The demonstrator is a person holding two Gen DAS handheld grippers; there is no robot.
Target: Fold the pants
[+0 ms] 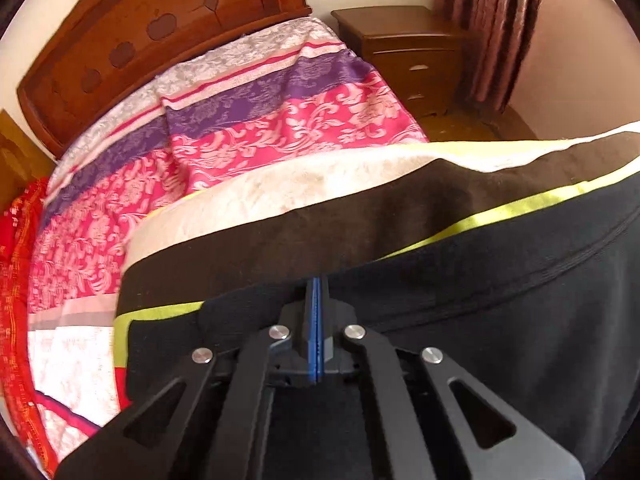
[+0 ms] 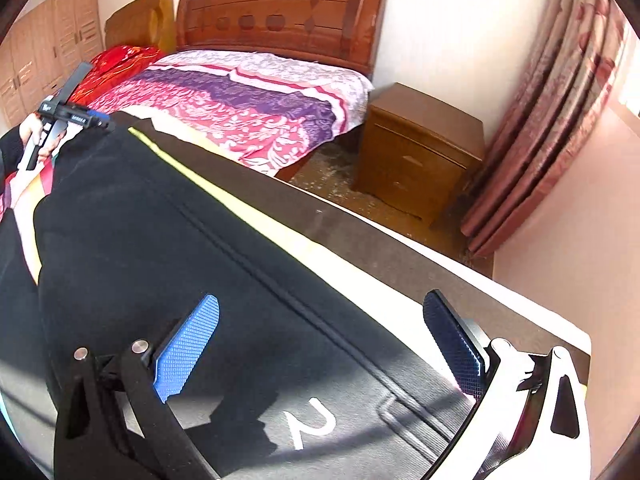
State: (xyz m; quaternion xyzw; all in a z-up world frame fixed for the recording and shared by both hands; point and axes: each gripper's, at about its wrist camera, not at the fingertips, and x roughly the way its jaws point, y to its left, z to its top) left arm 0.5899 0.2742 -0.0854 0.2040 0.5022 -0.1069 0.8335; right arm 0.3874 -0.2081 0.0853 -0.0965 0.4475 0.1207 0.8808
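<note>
Black pants (image 2: 168, 240) with a yellow-green side stripe and a white logo lie along a dark mat. In the left wrist view the pants (image 1: 500, 320) fill the lower right. My left gripper (image 1: 317, 284) is shut, its blue pads pinching the pants' black fabric at its far edge. The left gripper also shows in the right wrist view (image 2: 102, 122), at the far end of the pants. My right gripper (image 2: 320, 312) is open wide and empty, hovering over the near end of the pants by the logo.
The dark mat (image 2: 360, 232) rests on a cream and yellow cover (image 1: 280, 188). Beyond is a bed with a pink and purple floral sheet (image 1: 240, 128), a wooden headboard (image 1: 140, 40), a nightstand (image 2: 420, 152), curtains (image 2: 560, 120) and red cloth (image 1: 16, 280).
</note>
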